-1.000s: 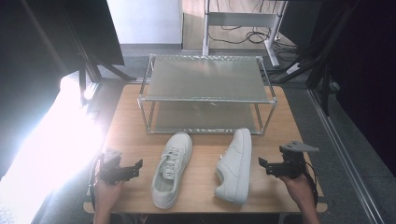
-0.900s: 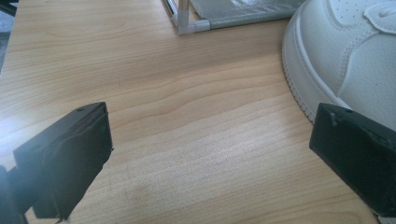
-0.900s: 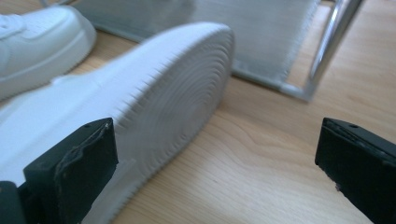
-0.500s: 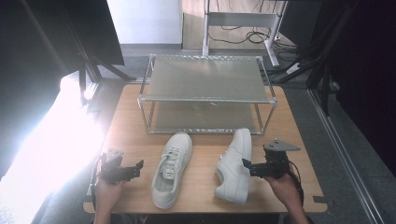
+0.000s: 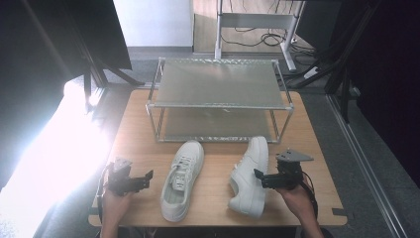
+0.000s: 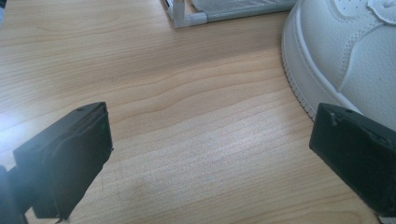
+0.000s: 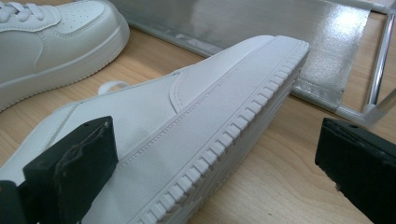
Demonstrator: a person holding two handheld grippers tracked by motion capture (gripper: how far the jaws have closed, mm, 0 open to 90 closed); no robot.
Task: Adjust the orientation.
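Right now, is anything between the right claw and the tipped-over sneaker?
Nothing visible. The right claw is open, and the sneaker on its side lies directly between its jaws, sole edge facing it. The upright sneaker sits apart, farther left.

Black blocky claws (image 5: 258,176), grey three-cornered plate, trailing black cable.

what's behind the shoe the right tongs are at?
Behind the right shoe stands the two-tier wire rack; its lower shelf is bare where it shows. The rack's top shelf hides the rear of the lower one. The right tongs are open beside the shoe.
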